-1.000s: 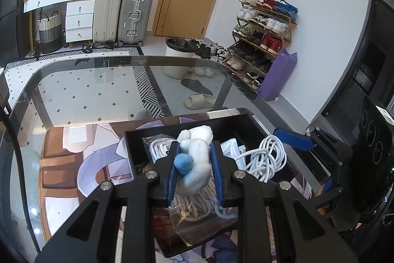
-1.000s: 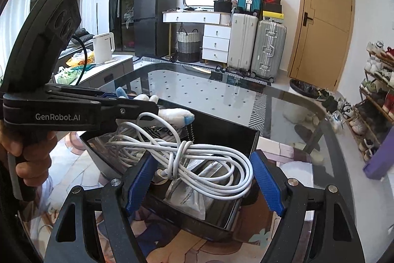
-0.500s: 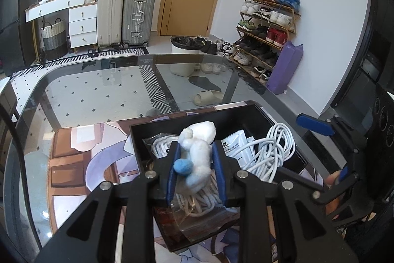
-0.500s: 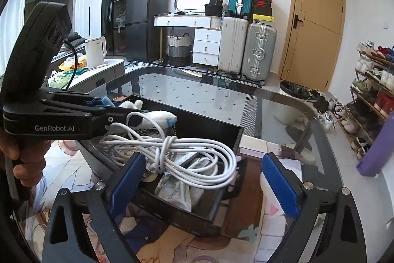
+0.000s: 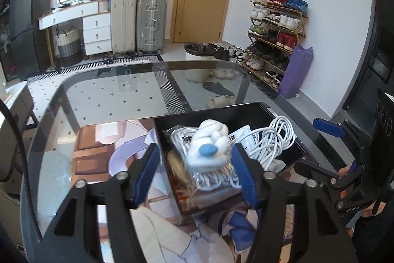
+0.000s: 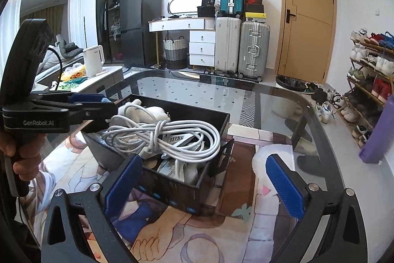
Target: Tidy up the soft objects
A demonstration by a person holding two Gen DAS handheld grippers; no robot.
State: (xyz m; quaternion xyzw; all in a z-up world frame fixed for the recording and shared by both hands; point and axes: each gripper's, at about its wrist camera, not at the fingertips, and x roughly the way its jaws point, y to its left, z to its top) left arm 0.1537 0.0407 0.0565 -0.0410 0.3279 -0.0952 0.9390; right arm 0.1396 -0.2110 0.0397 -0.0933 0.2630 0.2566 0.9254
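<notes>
The white plush toy [image 5: 209, 148] with its blue patch lies on top of the clutter in the black box [image 6: 172, 189], free between the pads of your left gripper [image 5: 195, 170], whose jaws have just been opening and no longer touch it. Beside it rests one coil of white cable [image 6: 172, 137]. Your right gripper [image 6: 202, 185] points down at the box's near corner, jaws having just spread wide, nothing between them. The box sits on a printed mat [image 6: 216, 238] on the glass table [image 5: 110, 95].
</notes>
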